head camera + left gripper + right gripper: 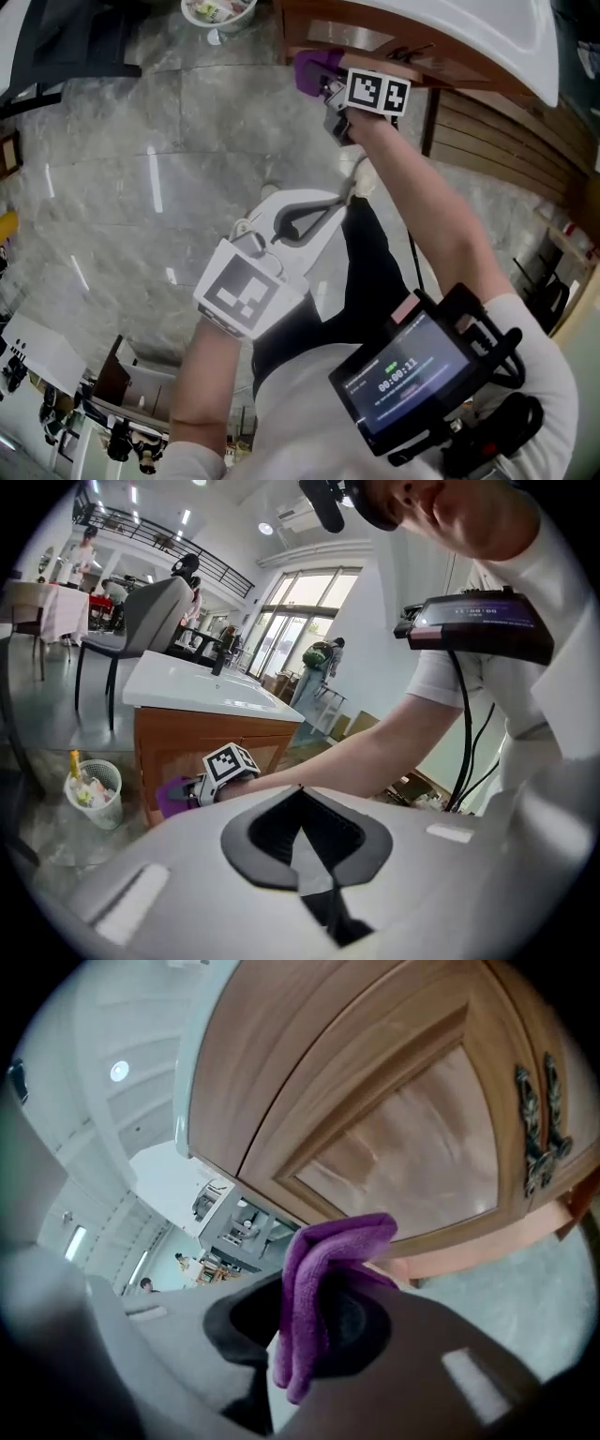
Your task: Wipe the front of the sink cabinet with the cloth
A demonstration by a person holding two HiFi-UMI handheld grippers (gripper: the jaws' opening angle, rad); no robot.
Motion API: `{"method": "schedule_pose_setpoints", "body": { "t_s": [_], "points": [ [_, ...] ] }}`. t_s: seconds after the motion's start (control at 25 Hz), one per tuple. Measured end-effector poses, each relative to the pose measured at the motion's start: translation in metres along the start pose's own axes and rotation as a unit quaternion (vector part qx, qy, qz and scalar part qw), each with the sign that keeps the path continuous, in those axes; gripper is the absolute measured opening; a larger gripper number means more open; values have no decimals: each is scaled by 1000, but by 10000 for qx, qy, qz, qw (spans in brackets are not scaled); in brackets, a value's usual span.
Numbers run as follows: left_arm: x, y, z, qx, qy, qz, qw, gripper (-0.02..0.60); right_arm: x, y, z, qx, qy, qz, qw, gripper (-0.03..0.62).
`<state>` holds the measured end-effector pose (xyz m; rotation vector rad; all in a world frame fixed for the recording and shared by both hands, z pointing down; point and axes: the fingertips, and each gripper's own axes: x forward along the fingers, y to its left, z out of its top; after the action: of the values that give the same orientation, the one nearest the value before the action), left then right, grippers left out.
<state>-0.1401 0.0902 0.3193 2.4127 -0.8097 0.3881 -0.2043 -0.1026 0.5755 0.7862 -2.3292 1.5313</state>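
Note:
A purple cloth [328, 1269] is pinched in my right gripper [314, 1290], which is shut on it. The cloth's folded end touches the lower edge of the wooden sink cabinet door [403, 1147]. In the head view the right gripper [330, 94] holds the cloth [314, 70] against the cabinet front [375, 45], under the white sink top [450, 28]. My left gripper [349, 192] hangs lower, away from the cabinet, shut and empty. Its own view shows its jaws [300, 794] closed, with the cloth [173, 794] and the cabinet [187, 742] beyond.
Two dark metal handles [539, 1138] sit at the door's right edge. A waste basket [94, 794] stands on the marble floor left of the cabinet. A slatted wood panel [506, 131] runs to the right. A timer screen [412, 375] hangs at my chest.

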Motion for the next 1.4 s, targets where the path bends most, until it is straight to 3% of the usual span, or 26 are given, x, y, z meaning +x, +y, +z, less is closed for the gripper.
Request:
{"method": "schedule_pose_setpoints", "body": {
  "t_s": [0.24,0.44,0.92,1.4],
  "points": [
    [-36,22,-10,-74,-87,109,9999,6,53,12,5,476,-321,12,9984,61],
    [-47,35,-14,-131,-211,156,9996,6,66,3,21,661,-561,-119,9962,61],
    [-13,23,-5,-33,-142,-221,9996,6,7,-53,50,863,-1041,-511,9895,61],
    [42,-3,5,29,98,-565,9984,6,-56,-93,67,799,-1134,-671,9881,61]
  ]
}}
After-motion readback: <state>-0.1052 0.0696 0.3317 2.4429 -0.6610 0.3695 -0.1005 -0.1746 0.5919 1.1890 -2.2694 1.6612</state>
